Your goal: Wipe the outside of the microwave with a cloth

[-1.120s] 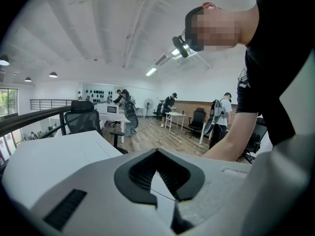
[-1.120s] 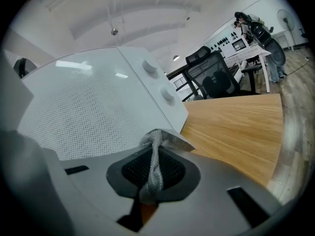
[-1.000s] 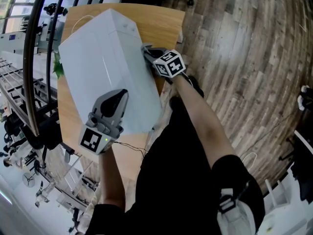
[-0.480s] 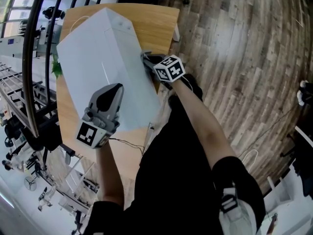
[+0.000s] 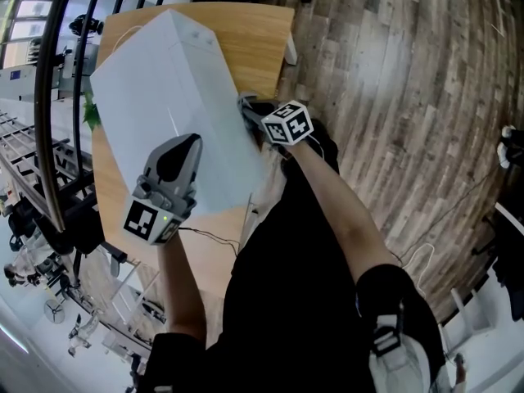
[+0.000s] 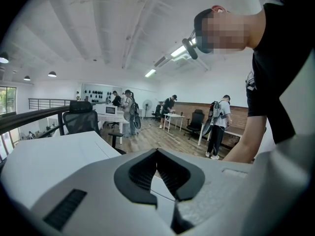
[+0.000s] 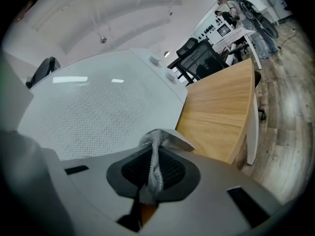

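While pinching limp cloth (image 7: 155, 156) mid-fold, right gripper (image 5: 248, 106) jaws at heavy microwave (image 5: 164, 80) right face; left gripper (image 5: 188, 147) jaws pressed together, empty.

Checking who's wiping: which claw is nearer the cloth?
Right. The right claw is shut on the cloth; the left claw sits over the microwave, away from the cloth.

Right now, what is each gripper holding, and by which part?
The right gripper pinches the grey cloth by a bunched fold. The left gripper, jaws together, holds nothing.
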Action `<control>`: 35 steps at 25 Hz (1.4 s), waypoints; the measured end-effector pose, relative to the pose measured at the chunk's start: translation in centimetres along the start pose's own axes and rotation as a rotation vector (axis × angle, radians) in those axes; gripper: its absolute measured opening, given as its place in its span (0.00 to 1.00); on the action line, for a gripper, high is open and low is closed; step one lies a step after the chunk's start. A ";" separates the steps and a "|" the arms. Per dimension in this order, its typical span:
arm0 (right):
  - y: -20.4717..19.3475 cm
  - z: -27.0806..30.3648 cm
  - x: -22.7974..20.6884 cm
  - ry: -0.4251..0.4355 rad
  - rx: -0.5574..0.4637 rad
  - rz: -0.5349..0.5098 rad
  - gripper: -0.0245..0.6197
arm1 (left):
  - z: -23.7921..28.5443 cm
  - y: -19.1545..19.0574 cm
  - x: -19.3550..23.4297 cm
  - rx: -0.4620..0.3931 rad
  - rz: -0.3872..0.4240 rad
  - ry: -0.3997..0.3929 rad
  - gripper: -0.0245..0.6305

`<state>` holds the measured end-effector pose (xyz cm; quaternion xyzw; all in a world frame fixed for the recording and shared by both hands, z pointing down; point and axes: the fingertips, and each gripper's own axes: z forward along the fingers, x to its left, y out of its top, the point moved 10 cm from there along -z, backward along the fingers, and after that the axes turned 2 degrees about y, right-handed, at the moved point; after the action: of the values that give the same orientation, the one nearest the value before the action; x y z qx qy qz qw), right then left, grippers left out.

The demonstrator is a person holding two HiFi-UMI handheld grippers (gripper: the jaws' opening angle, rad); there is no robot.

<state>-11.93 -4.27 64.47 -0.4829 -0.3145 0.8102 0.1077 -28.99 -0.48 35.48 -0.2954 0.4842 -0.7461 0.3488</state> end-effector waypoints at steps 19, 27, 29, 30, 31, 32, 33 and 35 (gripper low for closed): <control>-8.4 -5.1 4.2 0.040 -0.043 0.033 0.07 | 0.4 0.0 -0.4 0.015 0.009 0.010 0.04; -11.1 -6.8 5.7 0.048 -0.054 0.047 0.07 | 0.3 0.0 -0.5 0.006 0.002 0.013 0.04; -11.5 -7.1 5.9 0.045 -0.058 0.051 0.07 | 0.3 0.0 -0.4 0.004 0.000 0.012 0.04; -11.7 -7.2 6.0 0.044 -0.059 0.053 0.07 | 0.3 0.0 -0.4 0.003 -0.001 0.011 0.04; -11.8 -7.3 6.1 0.043 -0.060 0.055 0.07 | 0.3 0.1 -0.4 0.002 -0.002 0.010 0.04; -12.0 -7.4 6.1 0.041 -0.061 0.057 0.07 | 0.3 0.1 -0.4 0.000 -0.003 0.009 0.04; -12.2 -7.5 6.2 0.039 -0.062 0.059 0.07 | 0.3 0.1 -0.4 -0.002 -0.003 0.008 0.04; -12.5 -7.8 6.3 0.034 -0.065 0.062 0.07 | 0.4 0.1 -0.5 -0.005 -0.004 0.004 0.04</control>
<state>-10.09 11.64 64.99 -0.5095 -0.3234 0.7941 0.0722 -28.38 -0.29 35.51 -0.2956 0.4862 -0.7461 0.3458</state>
